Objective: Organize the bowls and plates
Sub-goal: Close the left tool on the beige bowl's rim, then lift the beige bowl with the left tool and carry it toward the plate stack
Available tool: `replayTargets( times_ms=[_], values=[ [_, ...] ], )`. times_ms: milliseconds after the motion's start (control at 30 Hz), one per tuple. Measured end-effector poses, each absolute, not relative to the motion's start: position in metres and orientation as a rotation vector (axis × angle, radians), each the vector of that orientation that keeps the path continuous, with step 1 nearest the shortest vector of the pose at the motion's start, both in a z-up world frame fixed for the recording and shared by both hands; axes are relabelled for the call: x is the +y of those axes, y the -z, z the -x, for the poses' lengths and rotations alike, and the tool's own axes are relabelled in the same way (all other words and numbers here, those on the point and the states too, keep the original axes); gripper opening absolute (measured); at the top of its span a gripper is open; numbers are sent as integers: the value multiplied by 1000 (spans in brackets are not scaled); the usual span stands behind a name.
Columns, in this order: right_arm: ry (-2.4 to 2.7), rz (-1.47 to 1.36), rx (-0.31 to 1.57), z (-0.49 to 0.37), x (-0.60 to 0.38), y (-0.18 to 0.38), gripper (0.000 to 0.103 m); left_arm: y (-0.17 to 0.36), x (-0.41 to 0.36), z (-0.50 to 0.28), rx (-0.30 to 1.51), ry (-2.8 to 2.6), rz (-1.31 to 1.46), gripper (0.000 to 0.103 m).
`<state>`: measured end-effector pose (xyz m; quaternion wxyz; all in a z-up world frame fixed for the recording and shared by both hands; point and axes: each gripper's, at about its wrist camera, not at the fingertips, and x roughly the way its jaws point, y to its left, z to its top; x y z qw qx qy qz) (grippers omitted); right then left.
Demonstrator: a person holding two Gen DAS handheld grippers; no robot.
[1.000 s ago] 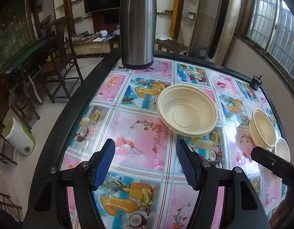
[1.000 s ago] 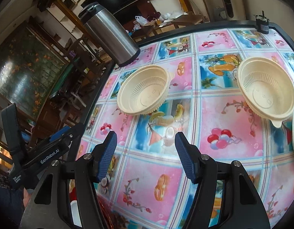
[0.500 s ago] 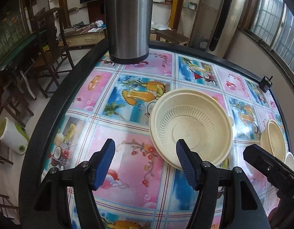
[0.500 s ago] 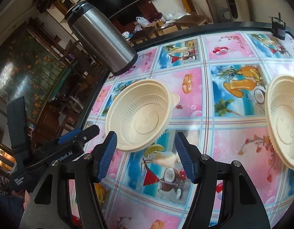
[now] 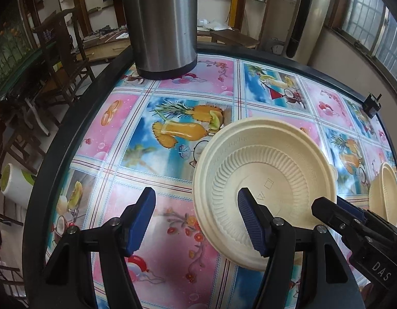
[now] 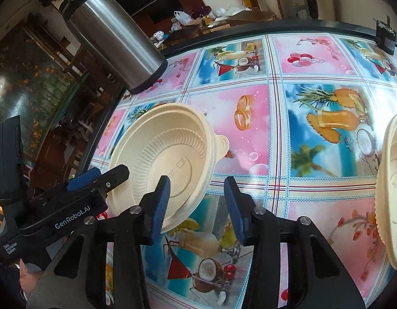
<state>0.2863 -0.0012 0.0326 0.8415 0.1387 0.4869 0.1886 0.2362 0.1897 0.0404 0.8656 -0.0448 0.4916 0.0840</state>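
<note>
At the far left edge of the bench (image 5: pixel 77 118), which is covered in a glossy cloth printed with fruit drinks, stands a steel thermos jug (image 5: pixel 161 23) on its dark base, upright and apart from the dishes. Nearer, the left gripper (image 5: pixel 195 221) hangs over the cloth with its blue pads spread; its left pad is over bare cloth and its right pad (image 5: pixel 249 221) sits over the inside of a cream ribbed bowl (image 5: pixel 265 170), so the bowl's near-left rim lies between the two pads, with no pinch to be seen. The bowl rests flat on the bench, mouth up, a small tab on its rim pointing to the right.

In the right wrist view the right gripper (image 6: pixel 197 206) is at the other side of this same bowl (image 6: pixel 170 159). Its jaws are closing: the left pad (image 6: pixel 159 206) is over the inside of the bowl, the right pad over the cloth just outside, the bowl's near-right rim between them, not yet squeezed.

Further right a second cream bowl (image 6: pixel 394 188) lies on the bench, well apart from the first, cut off by the edge of the view. At the far right rim a small black box (image 6: pixel 385 36) sits
</note>
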Motion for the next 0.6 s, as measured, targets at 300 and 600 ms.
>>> replayTargets(
  times_ms=[300,600],
  values=[
    [-428,-297,1017,-282,-3,-27,30,-16,180,-244,1087,-151,63,21],
    [-465,-318,1029,-275,-3,-28,30,-17,181,-235,1114,-115,96,18]
  ],
)
